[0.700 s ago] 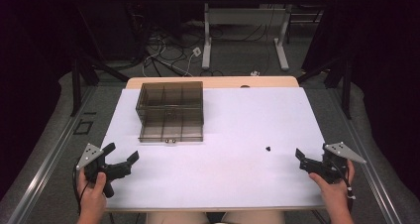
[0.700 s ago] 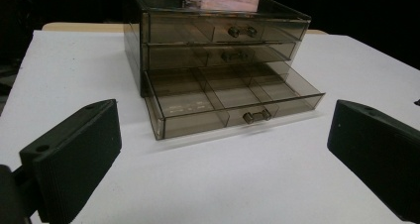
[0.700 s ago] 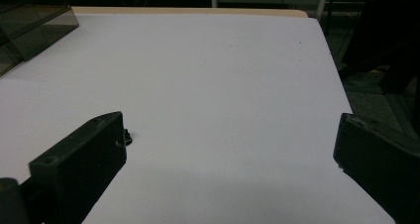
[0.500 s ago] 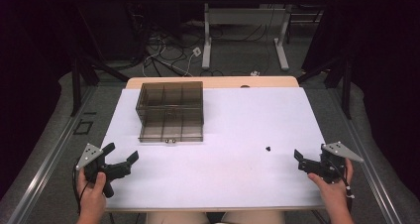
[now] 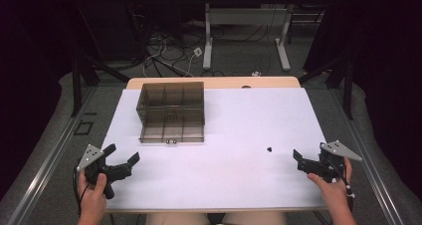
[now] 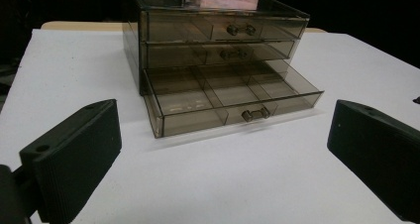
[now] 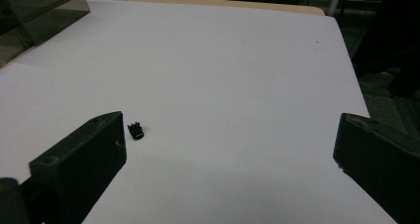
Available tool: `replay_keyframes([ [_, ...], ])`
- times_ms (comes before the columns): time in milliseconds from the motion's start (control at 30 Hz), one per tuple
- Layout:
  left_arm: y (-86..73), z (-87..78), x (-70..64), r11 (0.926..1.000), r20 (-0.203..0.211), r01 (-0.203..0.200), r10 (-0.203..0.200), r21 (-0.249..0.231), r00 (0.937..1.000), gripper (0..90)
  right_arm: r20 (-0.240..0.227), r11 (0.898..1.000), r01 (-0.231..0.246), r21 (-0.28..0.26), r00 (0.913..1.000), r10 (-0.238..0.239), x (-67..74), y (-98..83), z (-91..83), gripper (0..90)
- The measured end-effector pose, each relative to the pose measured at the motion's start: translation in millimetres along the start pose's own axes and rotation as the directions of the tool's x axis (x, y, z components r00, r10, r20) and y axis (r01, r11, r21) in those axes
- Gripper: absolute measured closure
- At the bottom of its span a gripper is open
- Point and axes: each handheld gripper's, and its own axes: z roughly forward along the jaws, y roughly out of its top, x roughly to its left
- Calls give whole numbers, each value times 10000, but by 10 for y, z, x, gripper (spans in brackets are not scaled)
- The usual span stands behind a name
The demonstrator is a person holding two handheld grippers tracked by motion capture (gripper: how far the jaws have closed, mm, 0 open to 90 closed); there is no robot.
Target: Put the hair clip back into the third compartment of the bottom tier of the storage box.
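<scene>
Both tongs stand spread wide with nothing between their jaws. Left tongs (image 5: 122,166) hover over the near left corner of the tabletop (image 5: 239,120), facing the drawer box (image 5: 172,110). Right tongs (image 5: 304,161) hover over the near right edge, aimed at a small black part (image 5: 269,149) that lies alone on the white surface, near them and well apart from the box.

From the left gripper view the box (image 6: 218,40) shows three smoky clear drawers stacked; the bottom drawer (image 6: 233,97) is pulled out toward the person, its divided compartments bare as far as I can tell, while the two above sit closed. From the right gripper view the part (image 7: 136,131) lies just beside the left jaw, a little ahead of it and outside the gap rather than between the jaws.

My reading is that this is the reach before the pick-up: the part looks bound for the open drawer, and no grasp has been made. The next move calls for the right tongs to shift sideways until the part is centred between the jaws, drop low to the tabletop, and close gently. It is tiny and light, so a jaw that clips it may flick it away. The left tongs seem placed to steady or shut the drawer.
</scene>
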Motion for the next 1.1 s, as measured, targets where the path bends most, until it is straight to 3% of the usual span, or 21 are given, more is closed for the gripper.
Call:
replay_keyframes([
  [300,-1,2,-15,10000,12,-13,13,-3,10000,4,-522,9996,274,88,9983,-269,44,24,53,4],
  [400,-2,3,-23,10000,15,-16,16,18,10000,4,-796,9984,289,490,9965,-250,75,47,64,7],
  [433,-1,2,-18,9999,-11,-123,123,36,9999,4,-908,9989,283,371,9956,-248,85,48,84,8],
  [1100,-11,10,-43,9999,33,-41,41,126,10000,4,-1555,9912,910,964,9850,-753,230,178,243,23],
])
